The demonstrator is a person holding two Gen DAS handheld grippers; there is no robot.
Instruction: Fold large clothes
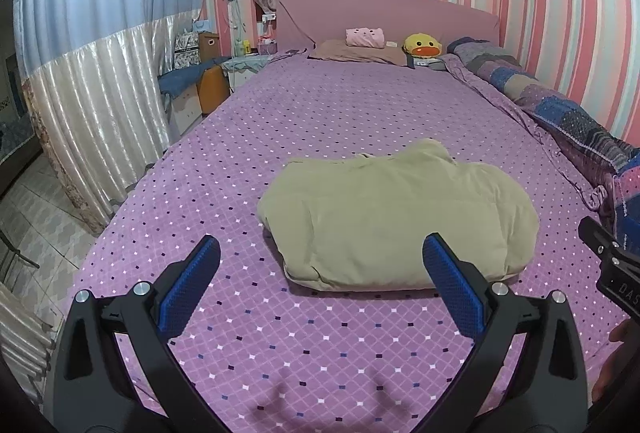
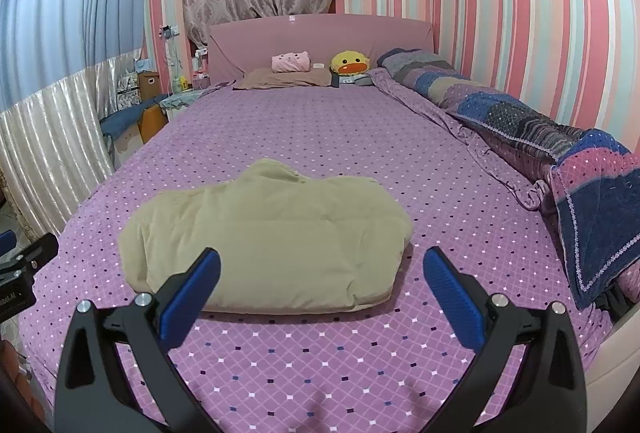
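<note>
A beige padded garment (image 1: 396, 221) lies folded into a thick bundle on the purple dotted bedspread (image 1: 280, 137); it also shows in the right wrist view (image 2: 272, 237). My left gripper (image 1: 320, 253) is open and empty, held above the bed just short of the bundle's near left corner. My right gripper (image 2: 320, 265) is open and empty, held just short of the bundle's near right edge. The right gripper's body shows at the right edge of the left wrist view (image 1: 612, 257).
A rolled patchwork quilt (image 2: 520, 113) runs along the bed's right side by the striped wall. Pillows (image 2: 288, 73) and a yellow duck toy (image 2: 350, 63) sit at the pink headboard. Curtains (image 1: 100, 73) and cluttered bedside furniture (image 1: 208, 81) stand left of the bed.
</note>
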